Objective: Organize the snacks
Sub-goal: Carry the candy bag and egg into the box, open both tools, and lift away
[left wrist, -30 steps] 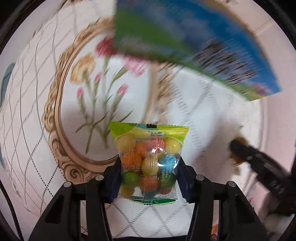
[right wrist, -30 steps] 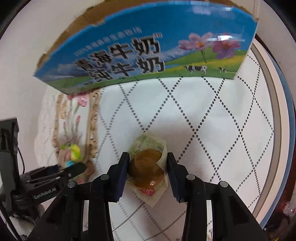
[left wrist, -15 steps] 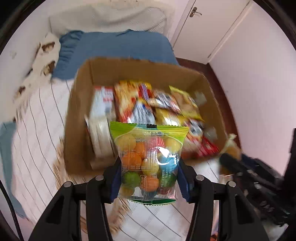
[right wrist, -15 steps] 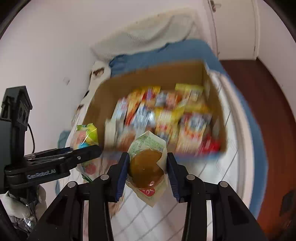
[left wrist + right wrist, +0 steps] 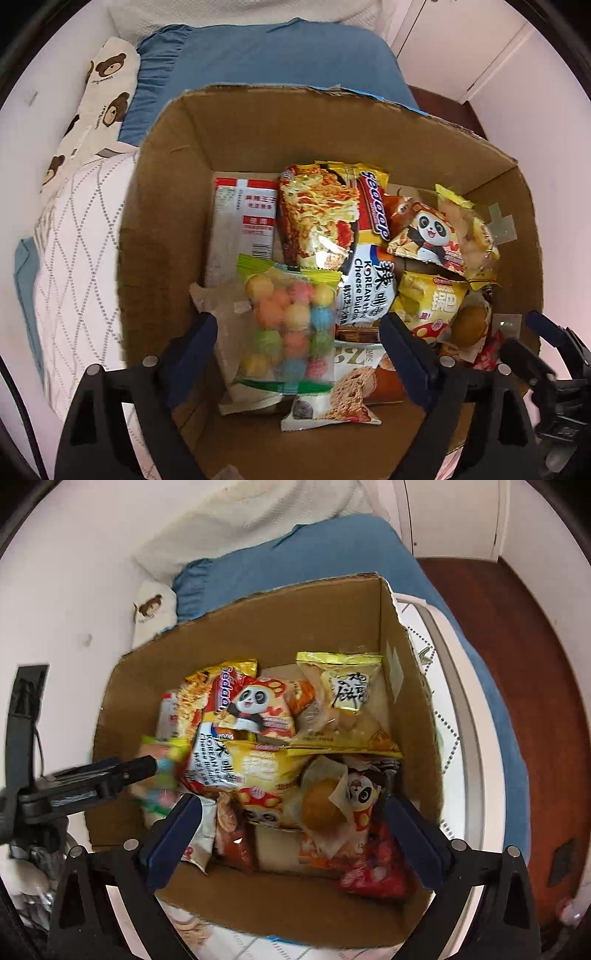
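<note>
A: What was seen at the left of the left wrist view?

B: A white quilted cloth with a grey diamond pattern point(image 5: 79, 236) was seen there, under an open brown cardboard box point(image 5: 166, 206) that filled the centre. The left gripper point(image 5: 297, 339) was held over the box, its jaws opening. The clear packet of coloured candy balls with green ends point(image 5: 290, 321) was seen between them, touched by neither pad, low in the frame over the other snacks.

A: And further right?

B: A yellow Korean cheese noodle packet point(image 5: 354, 258) was seen at centre. In the right wrist view the right gripper point(image 5: 291, 834) was seen at lower centre, its jaws opening wide. The round brown pastry in a torn pale wrapper point(image 5: 321, 806) lay free between them, on the snacks inside the box.
</note>
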Available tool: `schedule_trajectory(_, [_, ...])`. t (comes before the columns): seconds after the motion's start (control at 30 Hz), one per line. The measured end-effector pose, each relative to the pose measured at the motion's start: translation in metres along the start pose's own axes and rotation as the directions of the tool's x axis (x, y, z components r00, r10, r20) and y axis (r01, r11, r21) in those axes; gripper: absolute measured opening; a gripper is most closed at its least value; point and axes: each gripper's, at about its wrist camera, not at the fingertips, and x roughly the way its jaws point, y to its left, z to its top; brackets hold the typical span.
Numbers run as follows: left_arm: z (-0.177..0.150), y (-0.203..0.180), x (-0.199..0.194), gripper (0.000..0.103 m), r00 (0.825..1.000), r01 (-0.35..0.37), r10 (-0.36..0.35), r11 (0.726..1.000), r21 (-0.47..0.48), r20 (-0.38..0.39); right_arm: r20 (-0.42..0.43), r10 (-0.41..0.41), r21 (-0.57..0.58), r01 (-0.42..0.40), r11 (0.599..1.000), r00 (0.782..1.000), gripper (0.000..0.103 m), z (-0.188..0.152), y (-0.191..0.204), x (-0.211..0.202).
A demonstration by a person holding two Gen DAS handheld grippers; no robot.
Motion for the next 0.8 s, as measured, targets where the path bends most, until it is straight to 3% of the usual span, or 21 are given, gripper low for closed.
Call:
schedule_trajectory(0.27, [-0.011,-0.008,-0.003,0.090,1.000,0.009,-0.009,1.000,0.001,0.023,0.014,-0.128,-0.006,0.128,0.992,0.992,0.102,-0.004,0.009,-0.002])
schedule_trajectory(0.33, [-0.014,-0.011,-0.007,0.098,0.999,-0.002,0.001,1.000,0.009,0.035,0.015,-0.135,-0.001,0.135,0.991,0.991,0.102,-0.005,0.010,-0.005])
schedule_trajectory(0.4, [-0.017,-0.014,-0.013,0.098,0.998,-0.017,0.016,1.000,0.022,0.059,0.018,-0.154,-0.007,0.154,0.988,0.988,0.102,-0.006,0.011,-0.006])
schedule_trajectory(0.6, [-0.024,-0.015,-0.030,0.098,0.996,-0.001,-0.001,1.000,0.025,0.092,0.035,-0.161,-0.009,0.161,0.987,0.986,0.102,-0.013,0.014,-0.021])
schedule_trajectory(0.8, [-0.043,-0.015,-0.059,0.098,0.984,-0.015,0.012,1.000,0.017,0.176,0.103,-0.151,-0.007,0.153,0.988,0.983,0.102,-0.024,0.018,-0.051])
